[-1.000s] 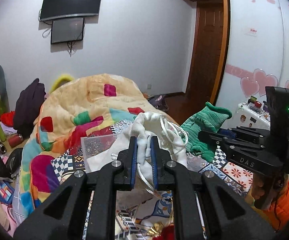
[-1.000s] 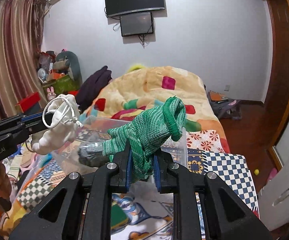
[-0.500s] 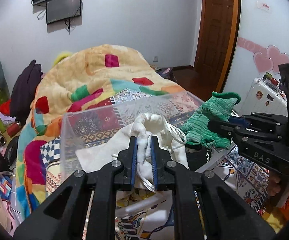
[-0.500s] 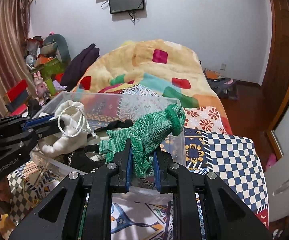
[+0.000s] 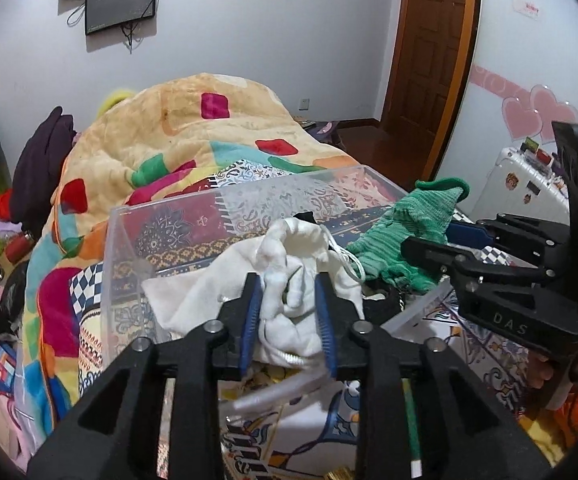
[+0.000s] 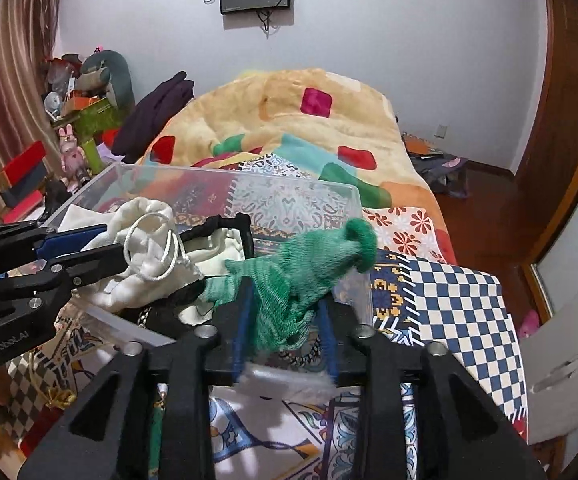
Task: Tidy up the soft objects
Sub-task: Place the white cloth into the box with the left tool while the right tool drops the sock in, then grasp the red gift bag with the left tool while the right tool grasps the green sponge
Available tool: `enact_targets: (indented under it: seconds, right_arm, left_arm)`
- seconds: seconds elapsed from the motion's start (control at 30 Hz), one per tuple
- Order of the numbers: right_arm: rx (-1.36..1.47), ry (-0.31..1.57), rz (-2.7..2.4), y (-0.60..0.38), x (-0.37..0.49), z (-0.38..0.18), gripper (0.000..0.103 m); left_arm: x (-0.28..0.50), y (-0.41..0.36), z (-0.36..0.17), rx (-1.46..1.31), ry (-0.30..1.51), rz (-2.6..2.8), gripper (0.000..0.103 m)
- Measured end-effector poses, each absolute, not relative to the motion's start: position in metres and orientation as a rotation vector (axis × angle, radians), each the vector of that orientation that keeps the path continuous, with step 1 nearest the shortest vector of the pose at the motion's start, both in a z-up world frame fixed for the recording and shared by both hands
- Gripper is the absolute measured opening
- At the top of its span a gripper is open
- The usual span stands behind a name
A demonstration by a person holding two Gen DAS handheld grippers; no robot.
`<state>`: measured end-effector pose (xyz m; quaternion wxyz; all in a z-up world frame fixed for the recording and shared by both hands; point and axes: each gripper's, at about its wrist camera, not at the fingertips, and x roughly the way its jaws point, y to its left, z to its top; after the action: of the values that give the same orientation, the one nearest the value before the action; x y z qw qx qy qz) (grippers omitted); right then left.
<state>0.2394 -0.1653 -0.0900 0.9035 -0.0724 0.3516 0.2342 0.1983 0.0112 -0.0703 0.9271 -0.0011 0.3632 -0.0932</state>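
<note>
One clear plastic bin (image 5: pixel 193 216) sits on the patterned bedspread (image 6: pixel 457 300), already holding pale and dark fabric. Over its near rim, the left gripper (image 5: pixel 287 312) has its jaws spread around the white drawstring pouch (image 5: pixel 289 256) (loosely, pads apart). The right gripper (image 6: pixel 285 332), jaws likewise parted, has the green knitted glove (image 6: pixel 309 268) draped between them.
</note>
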Motion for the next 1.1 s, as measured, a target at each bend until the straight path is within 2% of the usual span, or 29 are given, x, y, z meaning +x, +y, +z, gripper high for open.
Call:
enact_targets:
  seconds: [0.03, 0.23, 0.4, 0.53, 0.77, 1.1]
  right_arm:
    - [-0.151, 0.719, 0.483, -0.167, 0.237, -0.088, 0.041]
    - [-0.155, 0.666, 0.488, -0.172, 0.22, -0.071, 0.062]
    - [-0.147, 0.606, 0.497, -0.177, 0.202, -0.053, 0.075]
    - [-0.124, 0.571, 0.517, -0.18, 0.189, -0.044, 0.087]
    - [-0.124, 0.639, 0.575, -0.172, 0.176, -0.065, 0.09]
    - [-0.157, 0.801, 0.643, -0.152, 0.166, -0.115, 0.09]
  left_arm:
    - [0.196, 0.012, -0.068, -0.004, 0.74, -0.192, 0.034]
    - [0.176, 0.01, -0.054, 0.013, 0.689, -0.187, 0.057]
    - [0.157, 0.013, -0.038, -0.002, 0.647, -0.186, 0.072]
    - [0.139, 0.017, -0.027, 0.001, 0.602, -0.168, 0.093]
    - [0.115, 0.021, -0.034, 0.03, 0.614, -0.15, 0.1]
    - [0.093, 0.024, -0.091, 0.019, 0.81, -0.179, 0.1]
